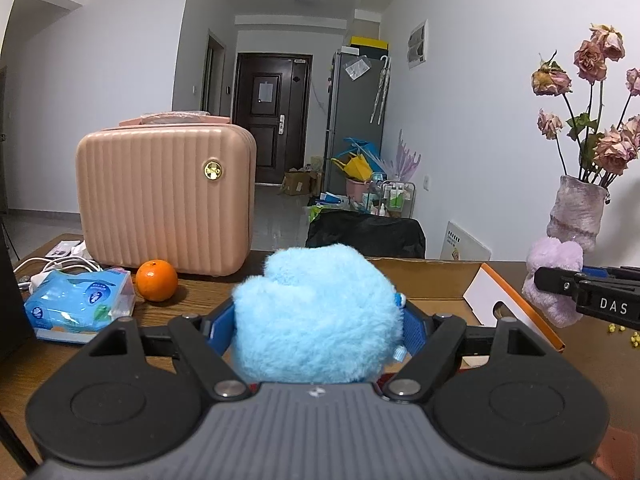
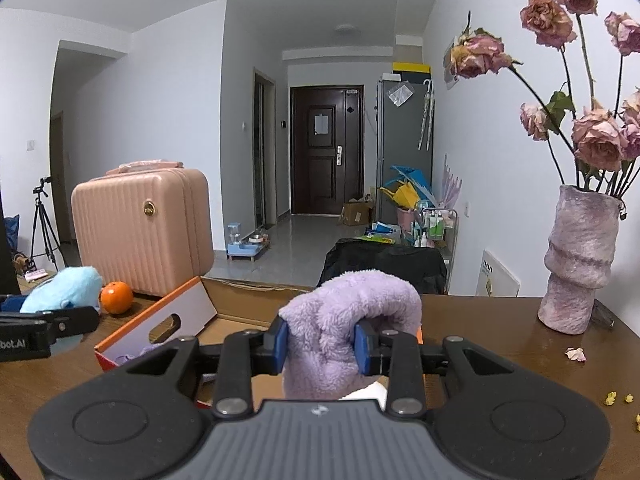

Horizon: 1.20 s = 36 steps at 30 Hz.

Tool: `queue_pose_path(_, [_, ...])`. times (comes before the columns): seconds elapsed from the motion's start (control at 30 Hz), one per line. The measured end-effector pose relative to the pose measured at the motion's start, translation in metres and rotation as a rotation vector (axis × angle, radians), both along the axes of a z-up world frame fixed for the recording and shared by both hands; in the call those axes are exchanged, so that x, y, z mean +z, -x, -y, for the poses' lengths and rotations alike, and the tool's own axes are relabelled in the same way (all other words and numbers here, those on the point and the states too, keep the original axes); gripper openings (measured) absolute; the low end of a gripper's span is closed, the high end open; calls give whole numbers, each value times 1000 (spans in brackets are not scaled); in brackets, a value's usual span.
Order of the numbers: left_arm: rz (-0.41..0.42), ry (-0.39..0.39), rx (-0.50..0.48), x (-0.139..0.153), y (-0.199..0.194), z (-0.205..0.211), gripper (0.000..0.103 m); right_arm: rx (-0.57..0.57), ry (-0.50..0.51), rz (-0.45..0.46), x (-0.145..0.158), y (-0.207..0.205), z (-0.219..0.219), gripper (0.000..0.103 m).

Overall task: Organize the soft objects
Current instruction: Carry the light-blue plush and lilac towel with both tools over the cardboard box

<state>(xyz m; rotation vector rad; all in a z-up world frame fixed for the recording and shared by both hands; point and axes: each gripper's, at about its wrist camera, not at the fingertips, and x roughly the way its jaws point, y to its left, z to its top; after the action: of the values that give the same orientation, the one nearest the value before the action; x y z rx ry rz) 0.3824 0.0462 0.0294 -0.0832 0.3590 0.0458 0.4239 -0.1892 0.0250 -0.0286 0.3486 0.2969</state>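
My left gripper (image 1: 316,330) is shut on a fluffy light-blue plush toy (image 1: 320,312), which bulges out between the blue pads and hides what lies behind it. My right gripper (image 2: 320,344) is shut on a soft lilac plush (image 2: 344,320), held above the near edge of an open cardboard box (image 2: 240,304) with an orange-edged flap (image 2: 160,324). In the left wrist view the lilac plush (image 1: 554,276) and the right gripper (image 1: 556,280) appear at the right, over the same box (image 1: 424,284). In the right wrist view the blue plush (image 2: 66,288) and the left gripper (image 2: 76,320) show at the far left.
A pink ribbed case (image 1: 164,196) stands at the back left of the wooden table (image 1: 200,296), with an orange (image 1: 157,280) and a blue tissue pack (image 1: 78,300) in front. A mauve vase of dried roses (image 2: 576,268) stands at the right. Petal bits (image 2: 616,398) lie nearby.
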Motion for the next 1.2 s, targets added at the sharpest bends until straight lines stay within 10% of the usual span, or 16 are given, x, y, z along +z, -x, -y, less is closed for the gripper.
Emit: queue_pose_path(1.2, [-39, -28, -24, -15, -97, 12, 80, 47, 63, -109, -36, -74, -16, 34])
